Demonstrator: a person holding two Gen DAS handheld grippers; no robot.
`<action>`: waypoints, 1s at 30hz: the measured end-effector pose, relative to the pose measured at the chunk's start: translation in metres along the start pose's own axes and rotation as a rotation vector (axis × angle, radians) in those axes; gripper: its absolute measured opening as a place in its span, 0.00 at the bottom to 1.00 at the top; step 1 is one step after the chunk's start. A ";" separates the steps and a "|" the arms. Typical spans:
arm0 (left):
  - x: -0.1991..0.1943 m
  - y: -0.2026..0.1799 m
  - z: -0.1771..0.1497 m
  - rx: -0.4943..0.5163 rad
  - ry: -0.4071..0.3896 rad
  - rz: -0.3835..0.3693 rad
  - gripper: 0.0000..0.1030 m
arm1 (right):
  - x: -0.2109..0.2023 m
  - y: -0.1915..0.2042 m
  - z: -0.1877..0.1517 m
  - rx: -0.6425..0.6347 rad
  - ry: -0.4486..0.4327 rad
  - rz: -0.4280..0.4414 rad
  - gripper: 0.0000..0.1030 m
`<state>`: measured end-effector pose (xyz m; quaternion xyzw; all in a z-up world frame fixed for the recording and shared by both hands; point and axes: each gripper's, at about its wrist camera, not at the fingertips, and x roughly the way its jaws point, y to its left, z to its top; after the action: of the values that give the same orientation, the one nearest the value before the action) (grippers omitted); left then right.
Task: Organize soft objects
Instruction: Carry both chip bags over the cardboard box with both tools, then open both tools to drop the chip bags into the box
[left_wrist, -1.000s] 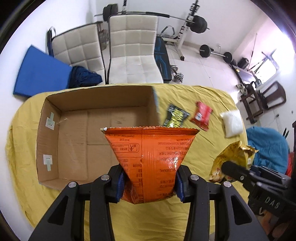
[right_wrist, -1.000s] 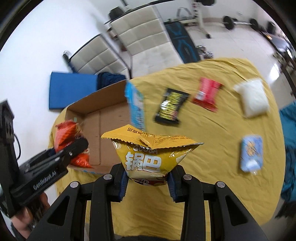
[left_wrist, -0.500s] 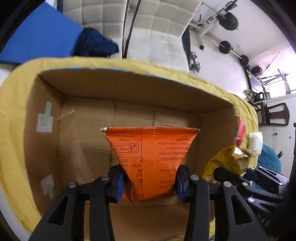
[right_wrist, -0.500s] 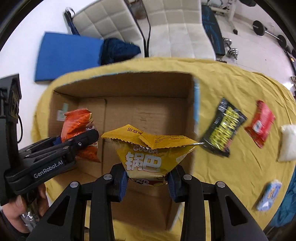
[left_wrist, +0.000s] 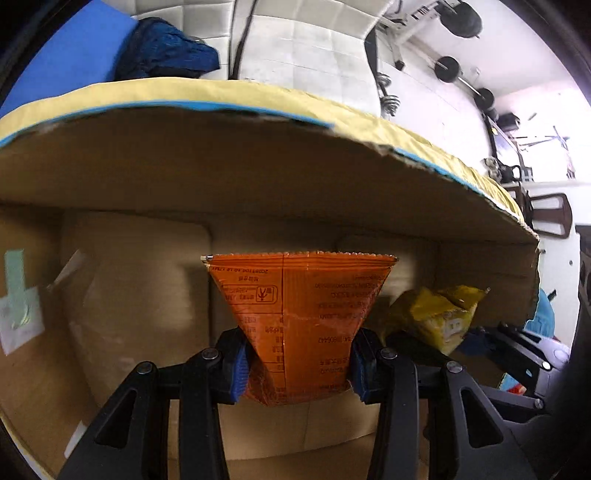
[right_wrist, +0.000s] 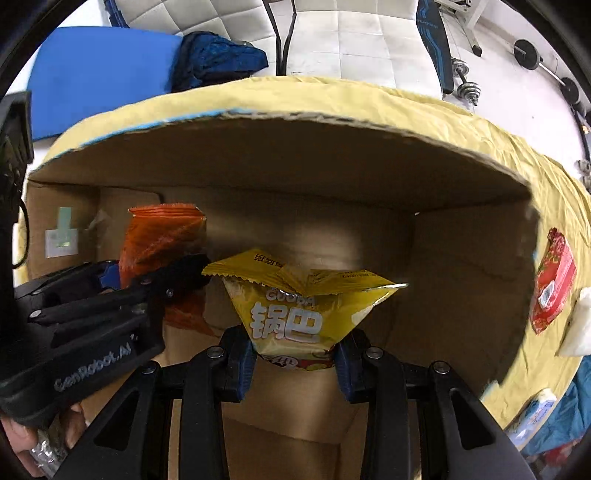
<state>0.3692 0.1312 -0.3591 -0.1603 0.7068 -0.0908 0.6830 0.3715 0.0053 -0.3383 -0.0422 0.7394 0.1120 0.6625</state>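
Note:
My left gripper (left_wrist: 297, 365) is shut on an orange snack bag (left_wrist: 299, 314) and holds it inside the open cardboard box (left_wrist: 258, 177). My right gripper (right_wrist: 294, 362) is shut on a yellow snack bag (right_wrist: 299, 306), also inside the box (right_wrist: 295, 166), to the right of the left one. In the right wrist view the orange bag (right_wrist: 162, 240) and the left gripper (right_wrist: 147, 280) show at the left. In the left wrist view the yellow bag (left_wrist: 436, 314) shows at the right.
The box sits on a yellow tablecloth (right_wrist: 369, 96). A red packet (right_wrist: 552, 280), a white packet (right_wrist: 578, 325) and a light blue packet (right_wrist: 532, 413) lie on the cloth right of the box. White chairs (right_wrist: 351, 37) stand behind the table.
Both grippers have moved forward and down into the box with their bags still held. The box walls now fill both views.

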 end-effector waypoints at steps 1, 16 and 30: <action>0.001 -0.001 0.000 0.008 0.004 0.003 0.39 | 0.002 0.000 0.001 0.001 -0.002 -0.004 0.37; 0.002 -0.009 -0.010 0.002 0.006 0.084 0.41 | 0.009 0.009 -0.001 -0.031 -0.011 -0.043 0.43; -0.036 -0.029 -0.038 0.037 -0.064 0.147 0.62 | -0.024 0.022 -0.017 -0.020 -0.053 -0.037 0.64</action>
<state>0.3347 0.1135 -0.3138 -0.0981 0.6925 -0.0482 0.7131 0.3528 0.0203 -0.3110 -0.0595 0.7194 0.1083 0.6835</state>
